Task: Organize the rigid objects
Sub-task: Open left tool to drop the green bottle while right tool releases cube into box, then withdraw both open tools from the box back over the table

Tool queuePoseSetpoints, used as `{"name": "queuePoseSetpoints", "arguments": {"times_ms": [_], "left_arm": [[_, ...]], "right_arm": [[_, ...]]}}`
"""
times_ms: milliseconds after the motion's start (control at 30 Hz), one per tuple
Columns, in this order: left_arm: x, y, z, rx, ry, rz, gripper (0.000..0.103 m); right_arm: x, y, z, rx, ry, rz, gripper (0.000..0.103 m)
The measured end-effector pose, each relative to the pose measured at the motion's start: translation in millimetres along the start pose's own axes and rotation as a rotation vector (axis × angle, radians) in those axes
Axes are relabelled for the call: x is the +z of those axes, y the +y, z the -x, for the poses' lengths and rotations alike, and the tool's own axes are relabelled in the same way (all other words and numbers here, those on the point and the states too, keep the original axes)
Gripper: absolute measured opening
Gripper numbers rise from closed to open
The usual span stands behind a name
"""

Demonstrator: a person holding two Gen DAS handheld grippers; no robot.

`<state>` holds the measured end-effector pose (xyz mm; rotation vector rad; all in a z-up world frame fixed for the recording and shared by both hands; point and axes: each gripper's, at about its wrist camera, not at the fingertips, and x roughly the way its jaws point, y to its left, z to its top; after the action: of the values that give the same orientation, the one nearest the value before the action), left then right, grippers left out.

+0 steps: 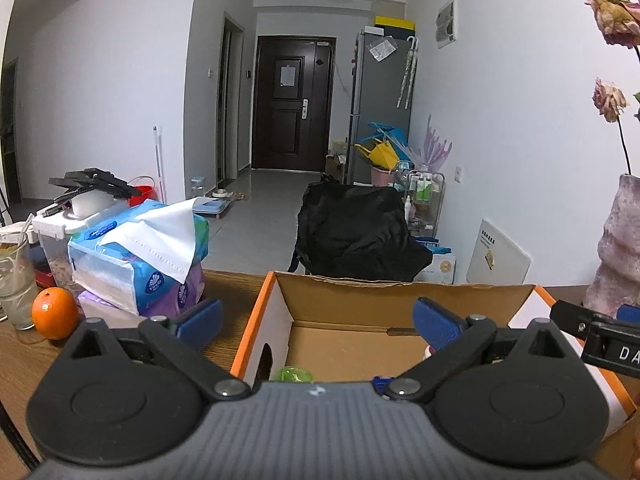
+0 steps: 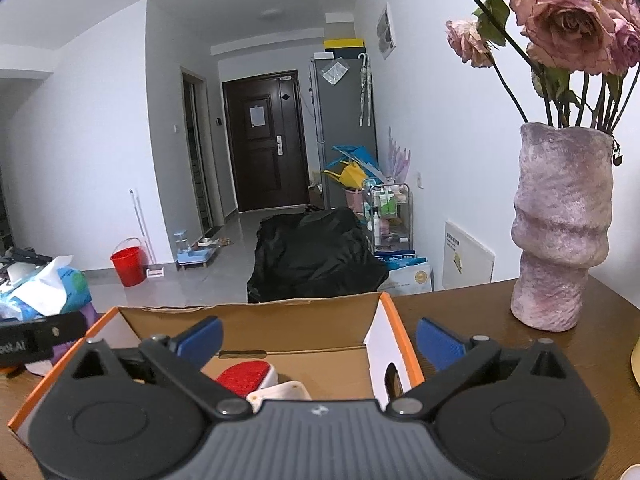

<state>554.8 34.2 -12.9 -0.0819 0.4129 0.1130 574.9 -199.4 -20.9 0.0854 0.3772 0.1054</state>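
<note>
Both claws stood wide apart and empty over the cardboard box on the tabletop: left claw, right claw. Inside lay a red brush and a green item. A careless reach might have knocked the vase just beside the box, or the glass near the orange.
</note>
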Motion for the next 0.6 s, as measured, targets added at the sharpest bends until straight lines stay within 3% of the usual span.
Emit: {"name": "queuePoseSetpoints", "arguments": {"times_ms": [600], "left_arm": [[-14.0,7.6,35.4,0.008,-0.020,-0.012,0.103]], "right_arm": [[-8.0,6.7,44.5,0.041,-0.059,0.047,0.103]]}}
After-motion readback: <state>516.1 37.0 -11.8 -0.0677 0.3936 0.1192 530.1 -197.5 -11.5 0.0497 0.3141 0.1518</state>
